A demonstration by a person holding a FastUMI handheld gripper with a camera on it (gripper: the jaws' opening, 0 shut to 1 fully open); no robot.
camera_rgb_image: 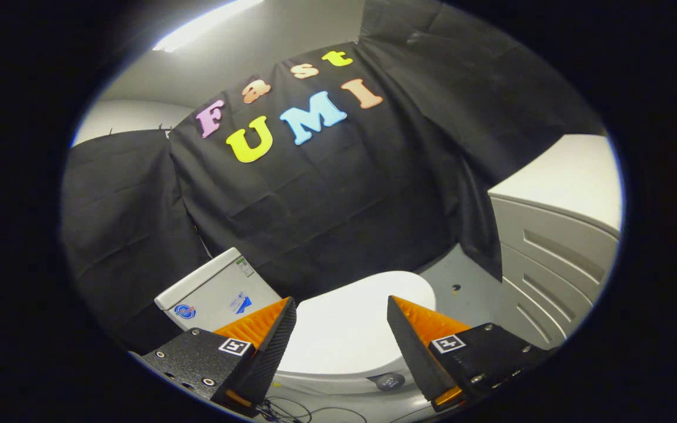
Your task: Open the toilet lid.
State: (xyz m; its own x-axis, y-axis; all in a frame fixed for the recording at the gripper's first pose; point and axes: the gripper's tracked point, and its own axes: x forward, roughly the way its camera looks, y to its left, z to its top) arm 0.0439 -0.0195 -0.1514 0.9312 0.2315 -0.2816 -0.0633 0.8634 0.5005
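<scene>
Gripper point(341, 308) fingers spread apart, toilet lid point(350, 329) apparently closed just beyond, free gap between, cistern point(212, 294) behind-left

Claw point(341, 305): fingers spread wide apart, touching nothing. Toilet lid point(350, 329): closed, lying flat on the bowl, between and just ahead of the fingers. Cistern point(215, 294): behind the lid, beyond the left finger, backed against the booth wall. Round button point(390, 382): below the lid's near edge, beside the right finger. Panelled cabinet point(556, 270): right of the toilet, well apart. Floor point(468, 296): between toilet and cabinet. Cables point(291, 408): beneath the left finger.
</scene>
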